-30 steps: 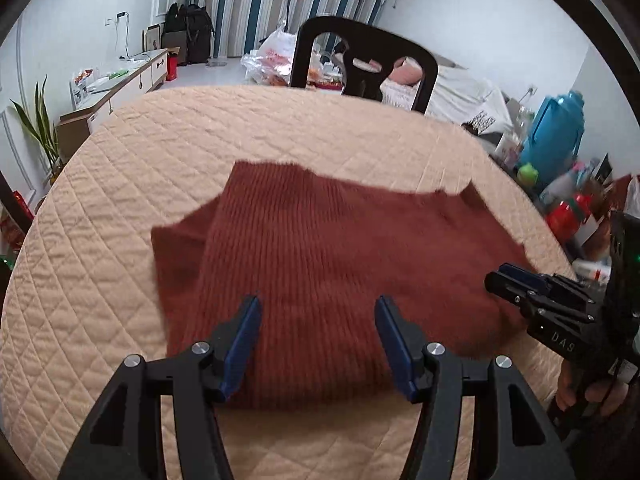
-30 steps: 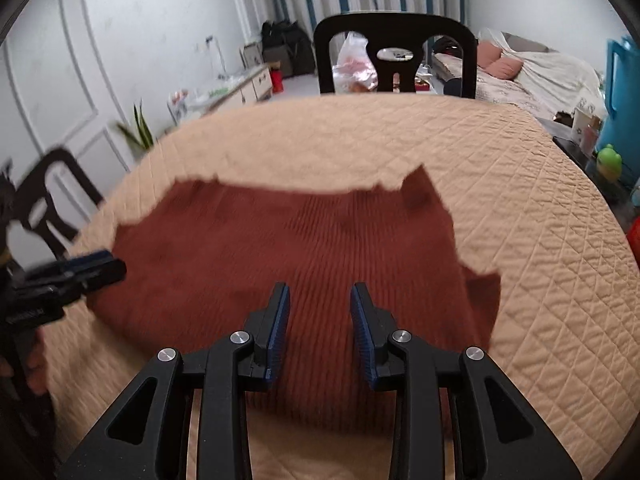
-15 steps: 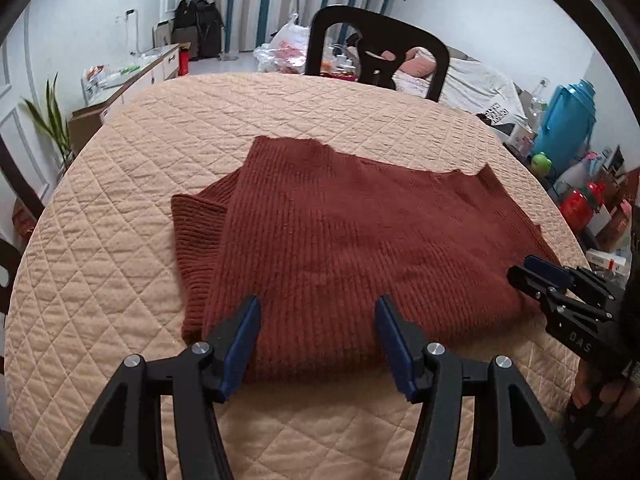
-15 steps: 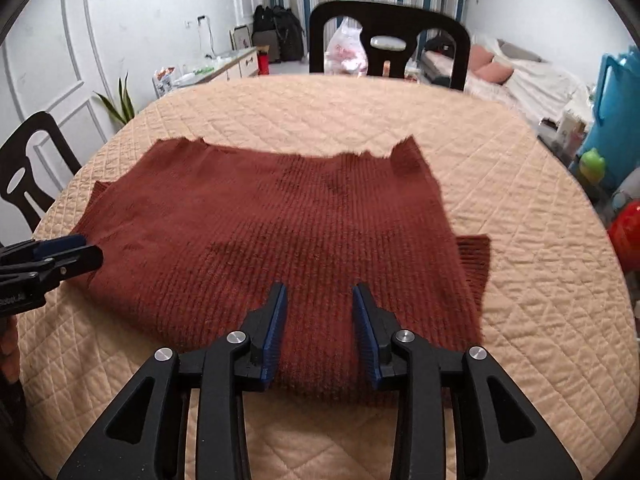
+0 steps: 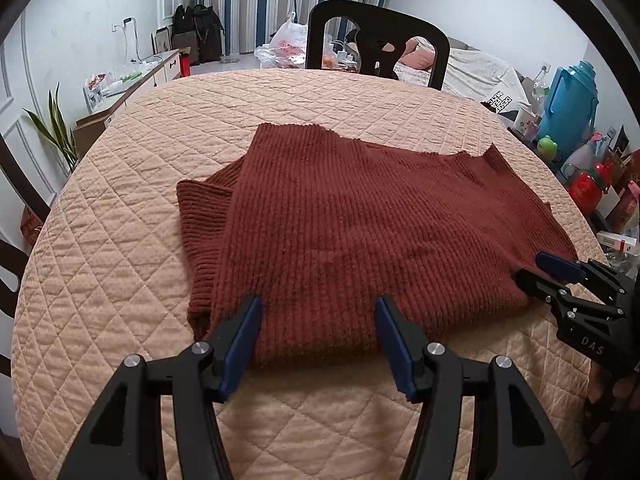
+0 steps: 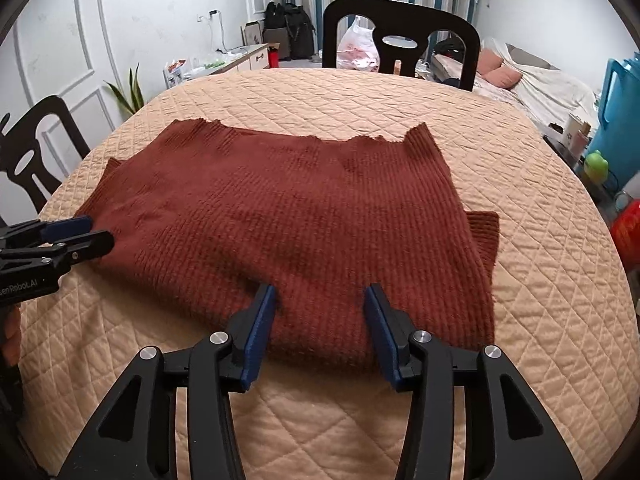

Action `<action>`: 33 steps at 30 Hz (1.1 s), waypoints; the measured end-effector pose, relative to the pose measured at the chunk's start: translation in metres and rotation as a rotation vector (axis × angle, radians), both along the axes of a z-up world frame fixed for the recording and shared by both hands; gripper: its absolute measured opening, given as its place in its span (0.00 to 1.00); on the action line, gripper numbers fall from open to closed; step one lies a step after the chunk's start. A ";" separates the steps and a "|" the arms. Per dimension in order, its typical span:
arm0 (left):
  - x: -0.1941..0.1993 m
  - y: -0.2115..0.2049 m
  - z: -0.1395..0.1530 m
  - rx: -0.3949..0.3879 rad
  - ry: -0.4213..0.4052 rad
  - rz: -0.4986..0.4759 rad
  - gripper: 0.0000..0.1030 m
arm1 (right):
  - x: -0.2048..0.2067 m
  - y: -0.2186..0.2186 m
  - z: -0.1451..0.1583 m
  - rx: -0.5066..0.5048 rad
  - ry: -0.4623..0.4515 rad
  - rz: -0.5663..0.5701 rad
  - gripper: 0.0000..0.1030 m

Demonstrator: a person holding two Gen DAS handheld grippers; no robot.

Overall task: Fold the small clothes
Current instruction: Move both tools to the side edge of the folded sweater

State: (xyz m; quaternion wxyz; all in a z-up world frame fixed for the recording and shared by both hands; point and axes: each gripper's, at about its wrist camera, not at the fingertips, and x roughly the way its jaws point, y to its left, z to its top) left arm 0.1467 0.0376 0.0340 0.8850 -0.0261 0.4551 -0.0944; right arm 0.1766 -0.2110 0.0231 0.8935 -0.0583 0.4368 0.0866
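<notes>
Sweater folded once, both grippers hovering

Left wrist view: sweater (image 5: pixel 360 232) flat on quilted table (image 5: pixel 120 280); left gripper (image 5: pixel 318 338) over near edge, jaws apart, empty.

Right wrist view: right gripper (image 6: pixel 320 324) over near fold, jaws opening, pinching nothing. Risk: grabbing only the top layer, dragging the fold askew.

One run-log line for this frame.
sweater: folded, flat on table | left gripper: open, empty | right gripper: opening, empty
</notes>
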 end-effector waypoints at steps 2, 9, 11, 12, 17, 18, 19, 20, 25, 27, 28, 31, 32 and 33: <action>-0.001 0.001 0.000 0.001 0.000 0.003 0.60 | -0.001 0.000 0.000 -0.007 0.000 0.001 0.46; -0.006 -0.003 0.000 0.050 -0.023 -0.006 0.60 | -0.006 0.005 0.002 -0.007 -0.016 0.021 0.46; -0.007 -0.001 -0.001 0.050 -0.025 -0.004 0.60 | -0.006 0.004 -0.003 -0.015 -0.006 0.015 0.46; -0.008 -0.001 0.000 0.052 -0.027 -0.007 0.60 | -0.006 0.003 -0.003 -0.012 -0.009 0.017 0.46; -0.012 0.000 0.001 0.055 -0.033 -0.015 0.62 | -0.011 -0.015 0.000 0.021 0.009 -0.005 0.46; -0.012 0.000 0.001 0.056 -0.036 -0.020 0.62 | -0.013 -0.017 0.003 0.027 0.007 -0.019 0.46; -0.013 0.000 0.002 0.059 -0.041 -0.020 0.62 | -0.015 -0.017 0.006 0.030 0.003 -0.024 0.46; -0.014 0.000 0.003 0.065 -0.046 -0.026 0.63 | -0.017 -0.015 0.009 0.031 -0.008 -0.030 0.46; -0.023 0.002 0.013 0.080 -0.093 -0.051 0.67 | -0.024 0.009 0.027 0.052 -0.066 0.036 0.46; -0.025 0.006 0.018 0.076 -0.111 -0.055 0.68 | -0.024 0.018 0.031 0.049 -0.087 0.062 0.47; -0.026 0.008 0.021 0.073 -0.118 -0.057 0.69 | -0.025 0.024 0.032 0.039 -0.099 0.082 0.47; -0.028 0.015 0.025 0.082 -0.141 -0.051 0.72 | -0.024 0.042 0.032 0.020 -0.119 0.140 0.49; -0.028 0.017 0.026 0.084 -0.146 -0.049 0.72 | -0.024 0.048 0.031 0.020 -0.116 0.156 0.49; -0.029 0.019 0.027 0.086 -0.151 -0.048 0.72 | -0.022 0.055 0.029 0.023 -0.111 0.172 0.49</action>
